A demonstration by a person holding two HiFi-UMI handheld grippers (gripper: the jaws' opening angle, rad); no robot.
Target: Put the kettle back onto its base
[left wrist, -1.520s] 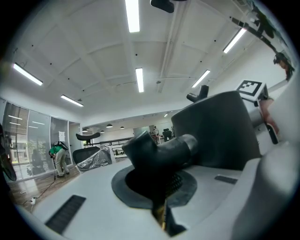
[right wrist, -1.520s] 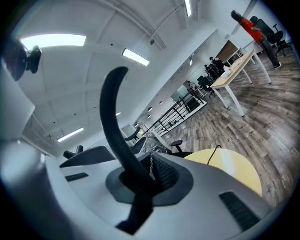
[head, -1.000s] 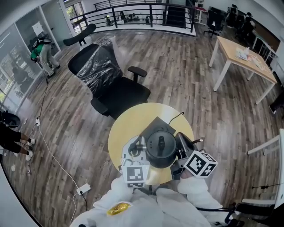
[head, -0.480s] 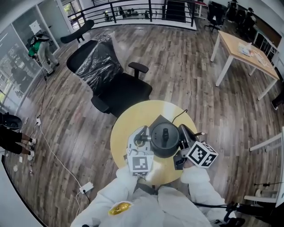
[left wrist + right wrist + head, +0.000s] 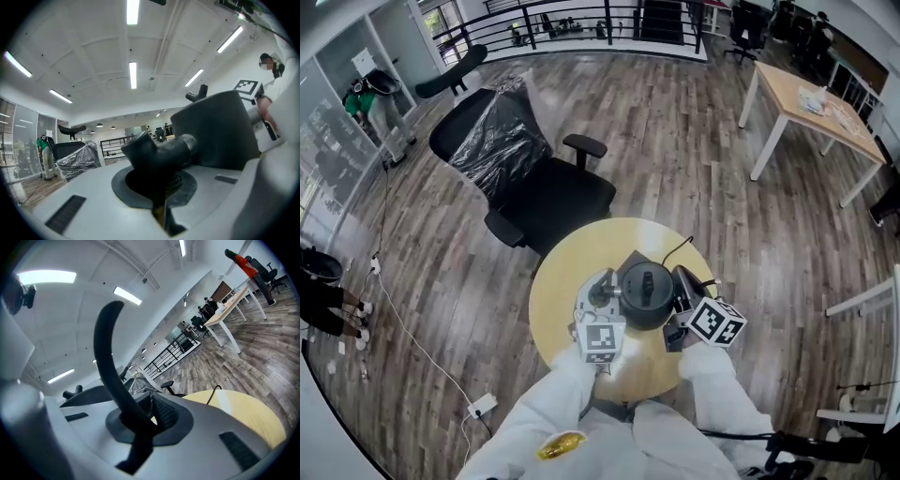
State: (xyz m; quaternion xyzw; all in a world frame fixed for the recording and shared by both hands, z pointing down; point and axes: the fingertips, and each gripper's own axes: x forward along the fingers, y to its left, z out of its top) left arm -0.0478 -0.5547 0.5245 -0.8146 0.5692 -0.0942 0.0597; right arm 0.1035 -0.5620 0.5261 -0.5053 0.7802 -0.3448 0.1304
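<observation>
In the head view a black kettle [image 5: 646,294] hangs low over a round yellow table [image 5: 572,281], above a dark flat base [image 5: 635,260] with a black cable [image 5: 677,247] running off it. My left gripper [image 5: 612,294] is shut on the kettle's stubby spout [image 5: 157,152]; the dark kettle body [image 5: 220,129] fills the right of the left gripper view. On the kettle's other side, my right gripper [image 5: 676,300] is shut on its curved black handle [image 5: 108,362]. How close the kettle's bottom is to the base is hidden.
A black office chair [image 5: 555,199] stands just beyond the table, with a plastic-wrapped chair [image 5: 487,141] behind it. There is a wooden desk [image 5: 811,108] at the far right and a power strip [image 5: 482,405] with a white cord on the floor at the left.
Both grippers have carried the kettle downward and slightly away from me, closer to the tabletop and the base. The grips on spout and handle are unchanged.
</observation>
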